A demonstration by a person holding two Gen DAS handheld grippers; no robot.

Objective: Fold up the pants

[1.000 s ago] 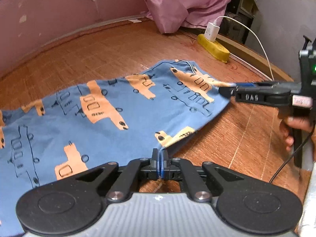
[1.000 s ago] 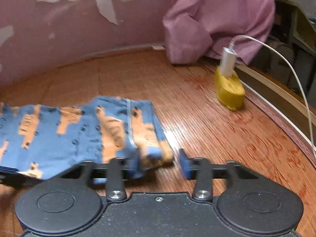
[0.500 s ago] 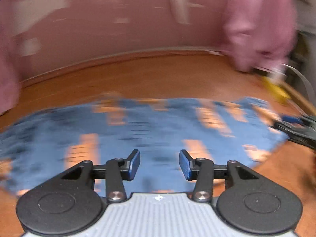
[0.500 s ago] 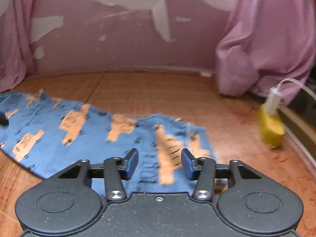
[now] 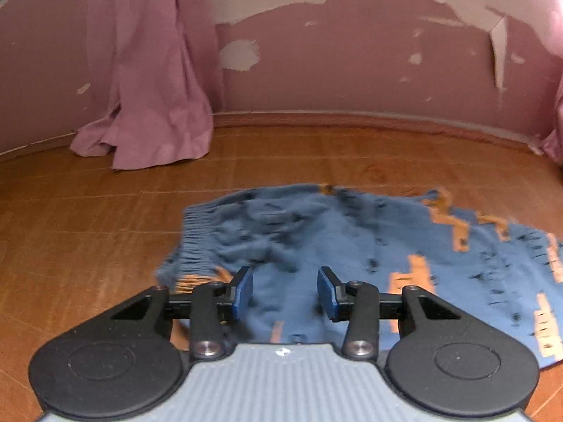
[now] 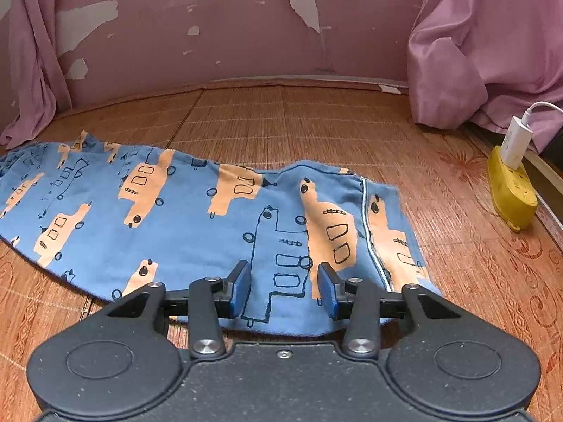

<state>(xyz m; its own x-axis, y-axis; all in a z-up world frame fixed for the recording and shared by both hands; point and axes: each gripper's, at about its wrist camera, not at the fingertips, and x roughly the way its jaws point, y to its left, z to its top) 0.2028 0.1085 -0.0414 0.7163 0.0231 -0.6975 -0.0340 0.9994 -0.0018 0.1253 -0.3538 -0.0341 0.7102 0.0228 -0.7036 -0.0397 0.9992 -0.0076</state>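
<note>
Blue pants (image 6: 197, 225) printed with orange trucks lie flat on the wooden floor, stretched left to right. In the right wrist view their hem end with a white seam sits just ahead of my right gripper (image 6: 284, 290), which is open and empty above the cloth. In the left wrist view the pants (image 5: 352, 246) show their ribbed waistband (image 5: 193, 239) at the left. My left gripper (image 5: 284, 292) is open over that end, holding nothing.
Pink curtains (image 5: 147, 88) (image 6: 485, 45) hang to the floor at both sides of a peeling pink wall. A yellow power strip (image 6: 512, 193) with a white charger (image 6: 515, 140) lies at the right. Bare wooden floor (image 6: 299, 123) runs behind the pants.
Both grippers have let go of the pants' hem end and opened. The left gripper has swung left to the waistband end; the right has pulled back and now looks along the flat pants.
</note>
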